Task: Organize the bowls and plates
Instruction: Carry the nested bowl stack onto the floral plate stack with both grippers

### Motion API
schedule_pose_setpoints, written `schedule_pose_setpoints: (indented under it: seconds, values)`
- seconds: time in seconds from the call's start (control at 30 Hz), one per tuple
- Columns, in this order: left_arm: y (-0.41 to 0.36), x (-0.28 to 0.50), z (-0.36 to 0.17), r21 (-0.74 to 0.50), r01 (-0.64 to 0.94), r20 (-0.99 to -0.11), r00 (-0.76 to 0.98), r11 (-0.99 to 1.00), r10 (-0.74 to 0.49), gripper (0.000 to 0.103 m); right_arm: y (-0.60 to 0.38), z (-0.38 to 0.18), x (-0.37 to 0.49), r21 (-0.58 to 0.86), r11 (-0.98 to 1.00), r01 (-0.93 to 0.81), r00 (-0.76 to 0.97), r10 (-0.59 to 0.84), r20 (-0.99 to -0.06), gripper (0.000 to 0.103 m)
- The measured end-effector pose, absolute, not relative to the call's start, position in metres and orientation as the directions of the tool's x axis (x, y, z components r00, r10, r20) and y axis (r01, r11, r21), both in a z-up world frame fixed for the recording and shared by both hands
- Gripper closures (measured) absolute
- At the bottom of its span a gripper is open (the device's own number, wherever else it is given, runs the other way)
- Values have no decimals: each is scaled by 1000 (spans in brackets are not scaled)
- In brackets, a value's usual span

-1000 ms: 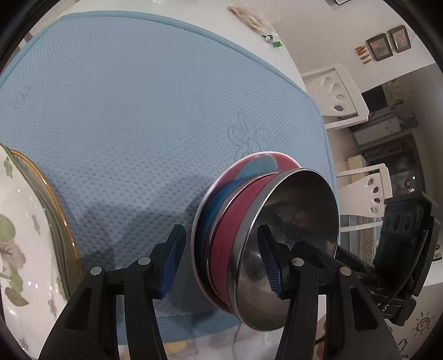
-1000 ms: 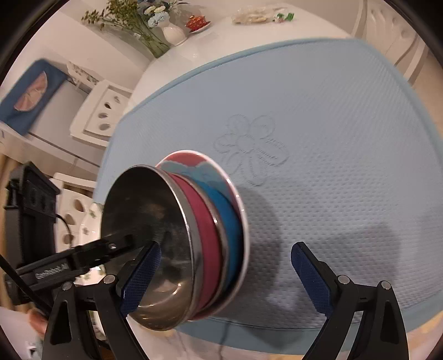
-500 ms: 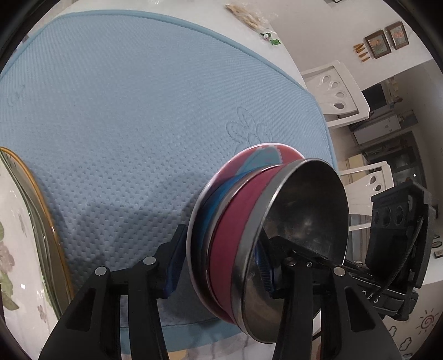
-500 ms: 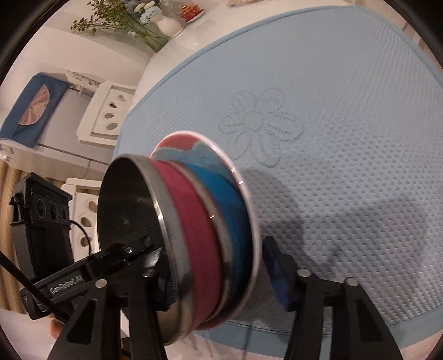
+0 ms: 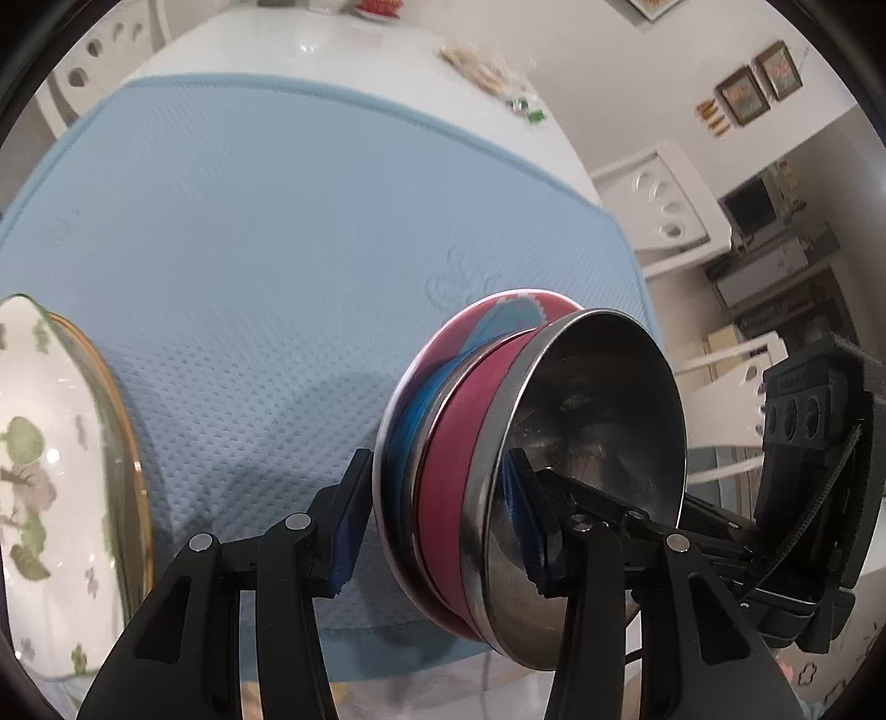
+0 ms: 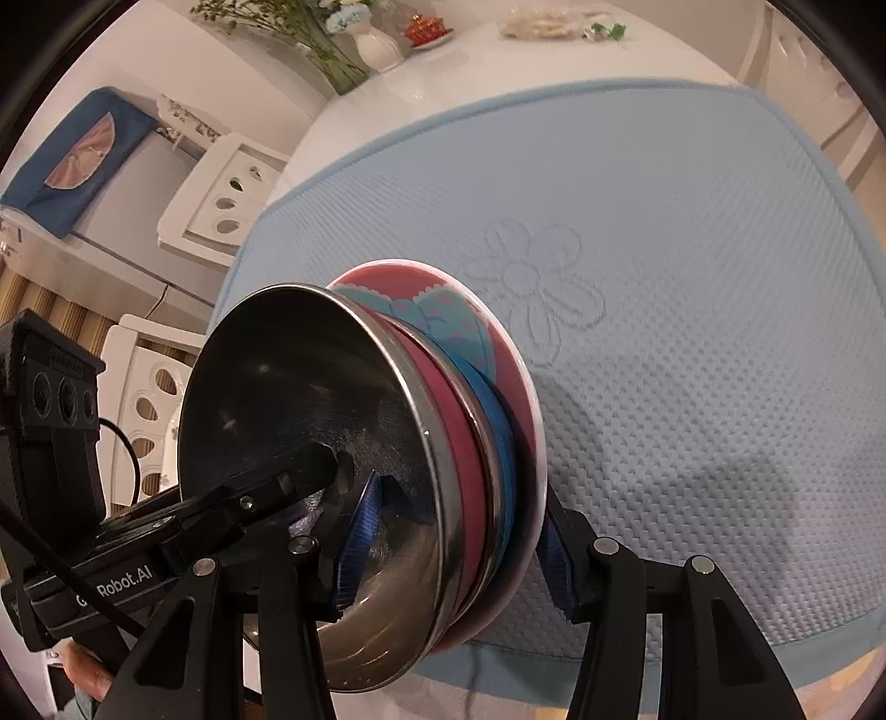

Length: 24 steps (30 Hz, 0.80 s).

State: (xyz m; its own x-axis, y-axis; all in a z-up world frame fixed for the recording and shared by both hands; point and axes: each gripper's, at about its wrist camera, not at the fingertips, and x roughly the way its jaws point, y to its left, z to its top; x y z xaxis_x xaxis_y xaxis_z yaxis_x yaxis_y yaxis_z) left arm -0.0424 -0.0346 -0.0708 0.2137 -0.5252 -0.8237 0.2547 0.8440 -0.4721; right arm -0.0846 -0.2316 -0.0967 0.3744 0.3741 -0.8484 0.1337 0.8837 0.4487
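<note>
A stack stands tilted on edge above the blue mat (image 5: pixel 277 221): a pink-and-blue patterned plate (image 5: pixel 498 310), a blue bowl (image 5: pixel 401 443) and a red bowl with a steel inside (image 5: pixel 598 421). My left gripper (image 5: pixel 437 531) is shut on the stack, one pad on the plate's underside and the other inside the steel bowl. My right gripper (image 6: pixel 454 554) is shut on the same stack (image 6: pixel 470 443) from the opposite side. Each gripper's body shows in the other's view, the right one (image 5: pixel 803 498) and the left one (image 6: pixel 55 399).
A white plate with a green floral print (image 5: pixel 44 471) lies on a gold-rimmed glass plate (image 5: pixel 127 471) at the mat's left edge. White chairs (image 5: pixel 659 205) stand around the white table. A flower vase (image 6: pixel 376 44) and a snack bag (image 6: pixel 548 25) sit at the far end.
Both grippers closed onto the stack, the right one from wide open. The stack rose a little off the mat, and the left view lifted to show more of the table.
</note>
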Motion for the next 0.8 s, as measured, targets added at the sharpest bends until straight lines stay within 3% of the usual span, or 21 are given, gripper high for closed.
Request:
schedule_pose_setpoints:
  seconds: [0.37, 0.8]
  values:
    - [51, -50, 5, -453, 174, -782, 394, 874, -483, 60, -178, -17, -69, 449, 894, 8, 438, 400, -805, 51]
    - [187, -46, -14, -462, 93, -797, 393, 882, -459, 60, -23, -24, -55, 424, 904, -54, 403, 408, -819, 51]
